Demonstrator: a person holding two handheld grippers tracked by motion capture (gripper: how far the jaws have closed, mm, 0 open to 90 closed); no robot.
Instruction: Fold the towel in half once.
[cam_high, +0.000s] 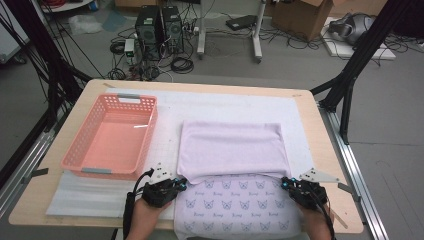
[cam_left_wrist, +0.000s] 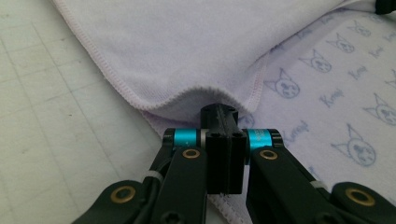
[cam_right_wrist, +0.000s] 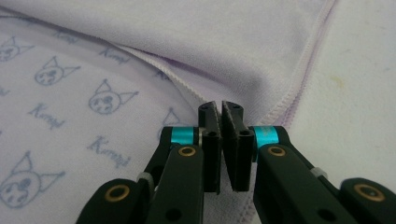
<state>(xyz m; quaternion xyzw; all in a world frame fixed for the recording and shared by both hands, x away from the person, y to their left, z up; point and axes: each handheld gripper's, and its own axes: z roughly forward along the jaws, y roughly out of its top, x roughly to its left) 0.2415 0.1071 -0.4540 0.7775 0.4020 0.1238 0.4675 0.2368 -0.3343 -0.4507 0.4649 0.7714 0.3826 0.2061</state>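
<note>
Since the towel (cam_high: 230, 150) is soft and limp, its folded corners are pinched by the left gripper (cam_left_wrist: 223, 112) and right gripper (cam_right_wrist: 220, 108).

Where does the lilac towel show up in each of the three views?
High view: the lilac towel lies centre-right on the table, folded over, beside the pink basket.
Left gripper view: it spreads across the top and right, its folded edge at the left hand-held gripper.
Right gripper view: it spreads across the top and left, by the right hand-held gripper.
Shared landmark: the cat-face print.
</note>
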